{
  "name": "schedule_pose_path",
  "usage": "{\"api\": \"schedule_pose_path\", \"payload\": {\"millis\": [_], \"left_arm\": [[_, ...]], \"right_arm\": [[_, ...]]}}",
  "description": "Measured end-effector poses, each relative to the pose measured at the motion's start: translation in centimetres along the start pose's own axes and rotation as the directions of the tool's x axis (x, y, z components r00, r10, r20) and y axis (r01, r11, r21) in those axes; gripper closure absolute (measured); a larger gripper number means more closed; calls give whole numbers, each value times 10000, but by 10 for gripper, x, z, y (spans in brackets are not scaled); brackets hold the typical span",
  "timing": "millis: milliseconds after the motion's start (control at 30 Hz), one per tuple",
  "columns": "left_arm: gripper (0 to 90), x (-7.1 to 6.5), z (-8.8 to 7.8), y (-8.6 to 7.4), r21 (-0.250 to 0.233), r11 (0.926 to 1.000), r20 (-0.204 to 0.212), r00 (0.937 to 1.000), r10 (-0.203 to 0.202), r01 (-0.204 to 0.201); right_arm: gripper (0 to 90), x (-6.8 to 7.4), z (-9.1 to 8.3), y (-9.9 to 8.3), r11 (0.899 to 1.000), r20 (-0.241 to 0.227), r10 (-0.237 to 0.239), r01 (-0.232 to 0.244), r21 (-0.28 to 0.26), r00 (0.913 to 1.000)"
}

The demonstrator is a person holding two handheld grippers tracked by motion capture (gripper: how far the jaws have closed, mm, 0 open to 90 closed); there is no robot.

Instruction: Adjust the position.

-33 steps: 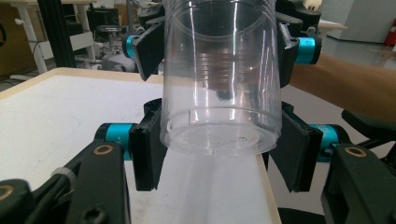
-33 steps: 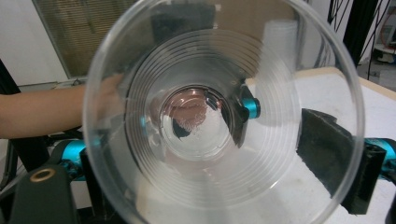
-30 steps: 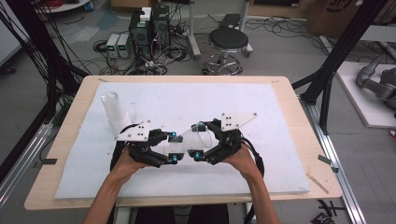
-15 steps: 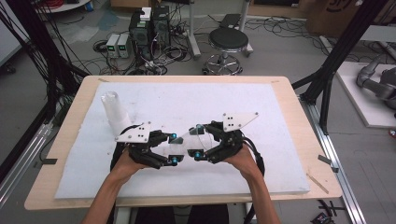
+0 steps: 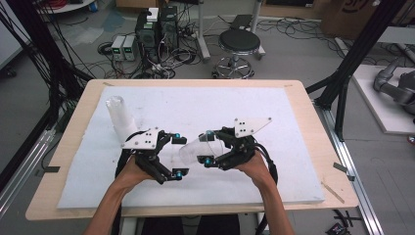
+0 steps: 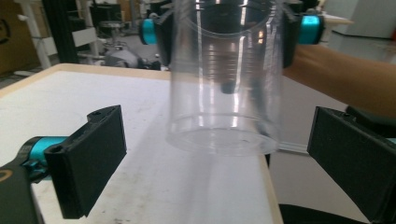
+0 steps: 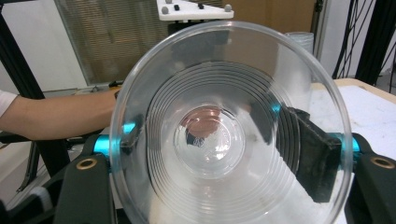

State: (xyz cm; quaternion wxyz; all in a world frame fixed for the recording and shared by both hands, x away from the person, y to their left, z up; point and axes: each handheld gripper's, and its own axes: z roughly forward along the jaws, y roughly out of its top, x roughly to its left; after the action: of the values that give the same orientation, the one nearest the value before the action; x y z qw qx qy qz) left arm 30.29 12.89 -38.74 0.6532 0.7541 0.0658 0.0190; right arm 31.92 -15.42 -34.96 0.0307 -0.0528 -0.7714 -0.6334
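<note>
A clear plastic cup [image 5: 195, 149] lies on its side in the air between my two grippers, above the white foam board [image 5: 274, 117]. My right gripper [image 5: 209, 147] is shut on the cup near its rim; its jaws have just been closing on it. In the right gripper view the cup's [image 7: 224, 196] mouth faces the camera, with a pad on each side of the wall. My left gripper [image 5: 179, 154] stands open around the cup's base; its jaws have just been opening. In the left gripper view both left jaws stand well clear of the cup [image 6: 224, 79].
A stack of clear cups [image 5: 119, 115] stands on the board at the back left. The board lies on a wooden table [image 5: 323, 161]. Black frame posts flank the table, and a stool [image 5: 239, 46] and boxes with cables sit on the floor beyond.
The left jaws have spread apart and let go of the cup. The right jaws have closed onto the cup. Neither hand has shifted.
</note>
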Motion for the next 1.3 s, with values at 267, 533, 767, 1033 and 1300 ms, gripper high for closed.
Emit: {"api": "schedule_pose_path", "payload": {"millis": [267,533,767,1033,1300], "left_arm": [[46,-2,-5,0,462,9989,-797,9968,94,-58],[46,-15,-42,-28,776,9953,-3603,9325,-262,580],[46,-19,-70,-48,566,9923,-4842,8722,-694,1104],[46,-20,-86,-67,297,9914,-5898,8030,-854,1273],[46,-18,-94,-83,-152,9891,-6278,7685,-1237,1468]], "right_arm": [[318,-1,-2,0,9999,333,-34,29,152,9994],[319,-5,-6,9,9905,1816,53,-302,1345,9833],[322,-18,-1,18,9616,2873,468,-1210,2464,9567],[325,-35,12,25,8981,3879,702,-2275,3764,9190],[326,-48,25,28,8227,4767,333,-2950,4860,8784]]}}
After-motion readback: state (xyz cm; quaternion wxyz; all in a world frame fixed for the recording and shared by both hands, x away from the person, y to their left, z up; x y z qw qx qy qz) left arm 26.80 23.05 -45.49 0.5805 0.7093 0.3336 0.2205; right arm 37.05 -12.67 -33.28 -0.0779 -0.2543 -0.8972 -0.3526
